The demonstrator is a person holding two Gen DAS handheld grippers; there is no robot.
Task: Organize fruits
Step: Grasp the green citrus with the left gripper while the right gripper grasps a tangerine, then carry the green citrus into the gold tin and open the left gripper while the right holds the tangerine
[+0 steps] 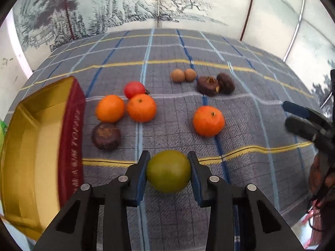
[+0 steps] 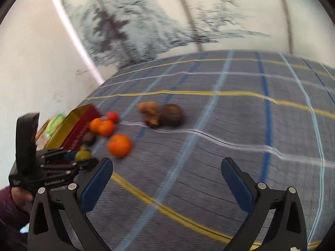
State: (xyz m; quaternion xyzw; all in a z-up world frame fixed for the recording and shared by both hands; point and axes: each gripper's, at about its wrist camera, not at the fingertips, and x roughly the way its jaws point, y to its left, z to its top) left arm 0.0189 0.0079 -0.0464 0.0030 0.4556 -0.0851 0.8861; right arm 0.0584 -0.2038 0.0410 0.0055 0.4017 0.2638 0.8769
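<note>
My left gripper [image 1: 168, 168] is shut on a green round fruit [image 1: 168, 171], held just above the cloth next to the red and gold box [image 1: 41, 138]. On the cloth lie three oranges [image 1: 208, 121], a red tomato [image 1: 134, 89], a dark brown fruit [image 1: 106, 136], two more dark fruits [image 1: 215, 84] and two small tan fruits [image 1: 184, 75]. My right gripper [image 2: 167, 177] is open and empty over bare cloth, to the right of the left gripper [image 2: 62, 163]. The right wrist view is blurred; the nearest orange [image 2: 119, 145] lies ahead to the left.
A grey checked cloth [image 1: 167, 50] covers the table. A wall with a tree mural [image 1: 94, 10] stands behind. Something green [image 2: 55, 122] lies beyond the box. The right gripper shows at the right edge of the left wrist view [image 1: 301, 119].
</note>
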